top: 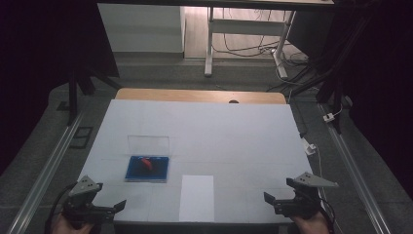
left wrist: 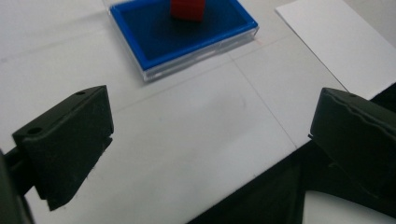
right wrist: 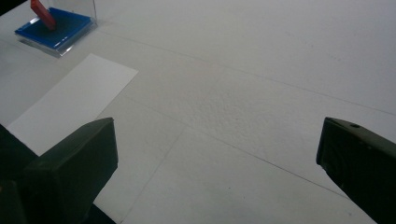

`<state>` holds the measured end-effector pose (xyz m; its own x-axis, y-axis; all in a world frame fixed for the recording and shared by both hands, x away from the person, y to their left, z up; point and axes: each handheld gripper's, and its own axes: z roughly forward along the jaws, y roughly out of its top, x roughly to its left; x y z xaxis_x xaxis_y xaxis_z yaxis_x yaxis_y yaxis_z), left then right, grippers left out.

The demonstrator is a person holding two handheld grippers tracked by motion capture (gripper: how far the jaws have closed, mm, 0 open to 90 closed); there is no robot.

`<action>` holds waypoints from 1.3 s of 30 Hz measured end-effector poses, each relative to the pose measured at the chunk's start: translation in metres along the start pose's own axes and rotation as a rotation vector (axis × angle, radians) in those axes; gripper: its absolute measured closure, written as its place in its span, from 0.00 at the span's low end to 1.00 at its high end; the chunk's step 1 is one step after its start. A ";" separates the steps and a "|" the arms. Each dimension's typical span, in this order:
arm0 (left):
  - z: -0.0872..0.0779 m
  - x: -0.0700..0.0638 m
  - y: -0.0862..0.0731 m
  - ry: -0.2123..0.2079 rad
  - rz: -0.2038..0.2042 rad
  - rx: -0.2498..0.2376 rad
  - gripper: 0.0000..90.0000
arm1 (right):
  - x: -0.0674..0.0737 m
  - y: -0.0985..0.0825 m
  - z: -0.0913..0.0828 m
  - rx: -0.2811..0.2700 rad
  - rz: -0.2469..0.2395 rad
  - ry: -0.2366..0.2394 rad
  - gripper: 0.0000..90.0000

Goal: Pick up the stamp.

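From the high view, the whole white table is laid out: the left gripper sits at the near left corner and the right gripper at the near right corner, each in a hand, well apart from each other. That view also shows the clear lid standing upright at the far edge of the blue case, which the left gripper view cuts off. The left gripper view brings out the clear rim under the blue tray and the red piece resting in it. The right gripper view shows the red piece as a tilted bar. Count: one blue case, one red piece, one white sheet of paper just right of the case, two grippers. Both grippers' jaws stand wide apart with nothing between them.
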<state>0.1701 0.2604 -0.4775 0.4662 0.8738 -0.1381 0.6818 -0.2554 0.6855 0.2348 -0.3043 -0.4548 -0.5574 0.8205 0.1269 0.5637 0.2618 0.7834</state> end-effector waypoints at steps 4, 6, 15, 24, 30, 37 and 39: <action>0.001 -0.001 0.001 0.017 0.032 0.000 0.00 | 0.001 0.000 -0.001 -0.005 -0.004 -0.018 0.00; 0.002 0.000 0.001 0.015 0.032 0.001 0.00 | 0.001 0.000 0.000 -0.002 -0.005 -0.014 0.00; 0.003 0.001 0.002 0.008 0.014 0.013 0.00 | 0.001 0.000 0.001 0.006 -0.008 0.000 0.00; 0.003 0.002 0.002 0.005 -0.009 0.018 0.00 | 0.001 0.001 0.002 0.020 -0.011 0.009 0.00; 0.004 0.000 0.005 0.013 0.006 0.022 0.00 | 0.001 0.001 0.003 0.031 -0.005 0.017 0.00; 0.005 0.000 0.013 -0.042 0.039 -0.014 0.00 | 0.001 0.001 0.003 0.035 -0.009 0.021 0.00; 0.009 0.000 0.016 -0.060 0.046 -0.020 0.00 | 0.001 0.001 0.004 0.037 -0.012 0.024 0.00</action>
<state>0.1861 0.2528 -0.4726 0.5298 0.8350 -0.1485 0.6482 -0.2858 0.7058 0.2372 -0.3015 -0.4559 -0.5786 0.8048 0.1325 0.5788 0.2907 0.7619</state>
